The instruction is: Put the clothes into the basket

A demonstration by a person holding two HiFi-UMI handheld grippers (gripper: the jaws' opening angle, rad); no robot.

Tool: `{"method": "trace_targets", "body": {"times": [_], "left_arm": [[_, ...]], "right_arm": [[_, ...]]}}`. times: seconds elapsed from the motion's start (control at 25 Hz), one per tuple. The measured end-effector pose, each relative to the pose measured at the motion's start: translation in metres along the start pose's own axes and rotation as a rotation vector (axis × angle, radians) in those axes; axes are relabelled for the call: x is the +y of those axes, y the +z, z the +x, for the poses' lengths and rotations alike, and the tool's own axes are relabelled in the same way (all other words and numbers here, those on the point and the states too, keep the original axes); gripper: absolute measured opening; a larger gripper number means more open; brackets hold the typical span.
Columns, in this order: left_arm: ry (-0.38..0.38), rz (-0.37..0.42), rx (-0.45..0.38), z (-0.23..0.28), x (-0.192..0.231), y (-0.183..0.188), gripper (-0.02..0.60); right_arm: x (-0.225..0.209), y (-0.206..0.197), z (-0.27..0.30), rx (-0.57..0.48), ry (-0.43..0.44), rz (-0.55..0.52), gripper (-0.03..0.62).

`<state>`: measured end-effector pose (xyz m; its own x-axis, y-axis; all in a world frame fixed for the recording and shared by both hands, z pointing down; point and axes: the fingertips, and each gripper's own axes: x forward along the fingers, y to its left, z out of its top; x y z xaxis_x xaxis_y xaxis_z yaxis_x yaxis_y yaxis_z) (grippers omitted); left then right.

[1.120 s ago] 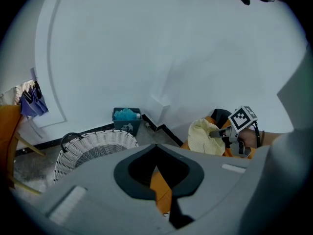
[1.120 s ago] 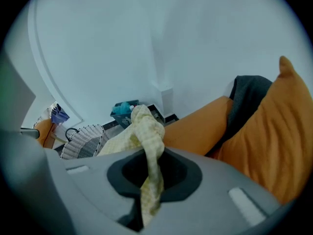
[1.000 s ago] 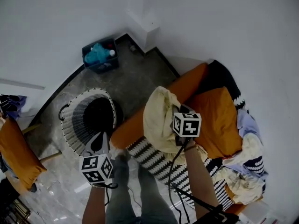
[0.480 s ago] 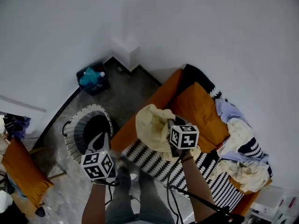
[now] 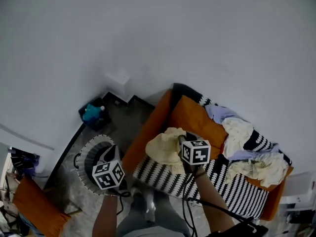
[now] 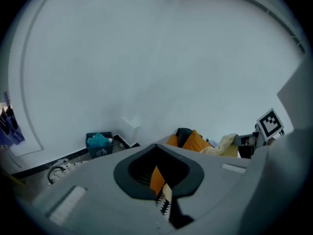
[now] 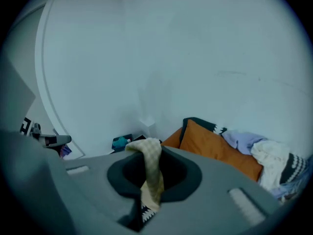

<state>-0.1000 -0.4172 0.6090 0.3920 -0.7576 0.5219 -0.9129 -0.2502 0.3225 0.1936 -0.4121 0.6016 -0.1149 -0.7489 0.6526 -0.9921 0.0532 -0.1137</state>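
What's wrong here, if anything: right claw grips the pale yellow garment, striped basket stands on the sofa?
One error: the striped basket stands on the floor beside the sofa, by its orange arm, not on it; the head view shows this. The right claw does grip the pale yellow garment.

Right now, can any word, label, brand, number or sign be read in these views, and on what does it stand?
No text is readable anywhere.
Marker cubes: black-and-white square patterns only, no letters or digits.
Blue bin: a pale mark on its front, too small to read.
Striped sofa cover and clothes pile: stripes and plain cloth, no print shows.
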Motion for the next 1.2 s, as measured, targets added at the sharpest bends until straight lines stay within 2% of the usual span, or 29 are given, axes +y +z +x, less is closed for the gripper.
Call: {"method": "trace_targets", "body": {"times": [0.28, 0.48, 0.6, 0.76, 0.96, 1.2], "left_arm": [[-0.111, 0.046, -0.087, -0.011, -0.040, 0.054, -0.005], [-0.198, 0.109, -0.128, -0.018, -0.074, 0.077, -0.005], [-0.224, 0.138, -0.148, -0.024, -0.088, 0.089, -0.005], [-0.230, 0.158, -0.184, -0.040, -0.106, 0.103, -0.005], [-0.222, 0.174, -0.249, -0.067, -0.139, 0.117, -0.005], [-0.141, 0.142, -0.330, -0.110, -0.155, 0.114, -0.005]], "right_arm": [[-0.009, 0.036, -0.059, -0.096, -0.073, 0.026, 0.035], [-0.016, 0.067, -0.104, -0.190, -0.132, 0.028, 0.035], [-0.020, 0.087, -0.128, -0.241, -0.153, 0.029, 0.035], [-0.024, 0.106, -0.157, -0.297, -0.161, 0.012, 0.035], [-0.033, 0.125, -0.193, -0.364, -0.126, 0.001, 0.035], [-0.026, 0.143, -0.227, -0.400, -0.032, -0.073, 0.035]]}}
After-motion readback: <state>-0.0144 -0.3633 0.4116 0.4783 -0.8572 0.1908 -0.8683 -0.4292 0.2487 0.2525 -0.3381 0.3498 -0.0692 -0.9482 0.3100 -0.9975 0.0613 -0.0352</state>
